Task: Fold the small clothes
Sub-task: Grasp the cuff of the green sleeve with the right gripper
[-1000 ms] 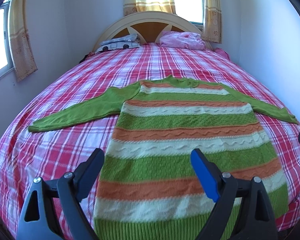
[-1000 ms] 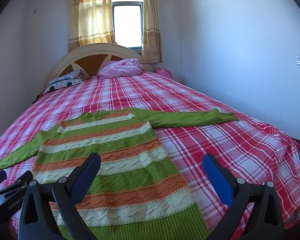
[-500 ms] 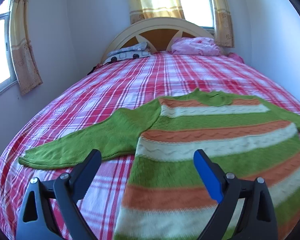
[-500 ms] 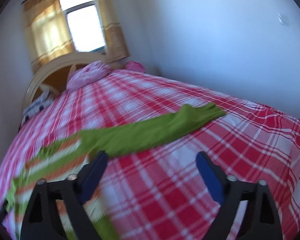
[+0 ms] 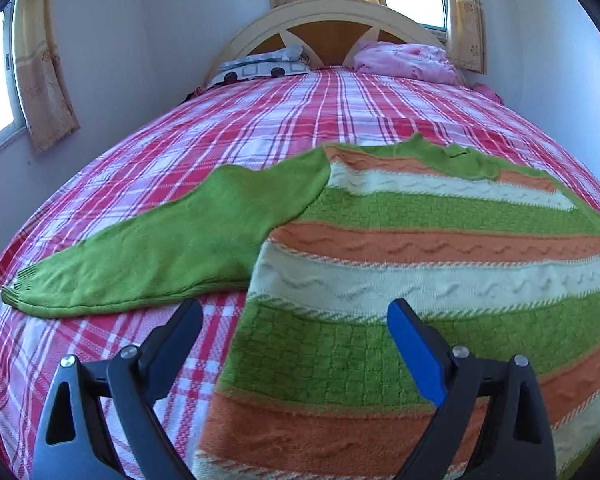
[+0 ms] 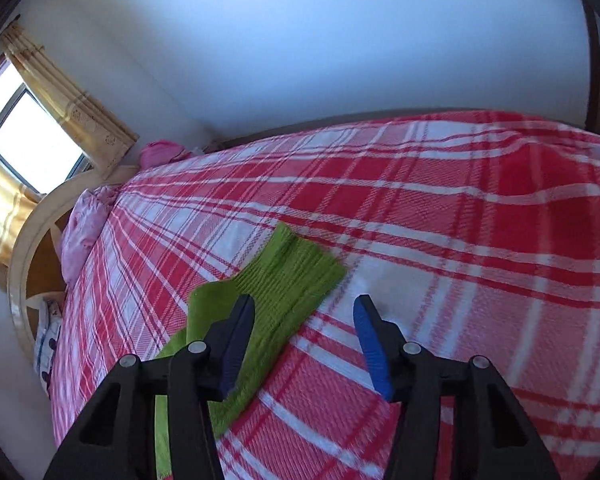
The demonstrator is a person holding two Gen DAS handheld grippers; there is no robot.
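Ahead of the left gripper (image 5: 296, 314), whose jaws are standing wide apart and empty, the striped sweater (image 5: 440, 256) is lying flat and unfolded on the bed (image 5: 260, 120). Right gripper (image 6: 304, 306) is closing, nothing clamped, beside the sleeve cuff (image 6: 292, 272); all folding is remaining.

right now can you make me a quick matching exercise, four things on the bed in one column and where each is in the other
Things:
1. sweater
2. pink bedding
3. right gripper
4. left gripper

Places:
a. at the green cuff, jaws closing, nothing pinched
b. heaped by the headboard
c. spread flat on the plaid sheet
d. open over the sweater's side edge, below the sleeve

Pairs: 1-c, 2-b, 3-a, 4-d
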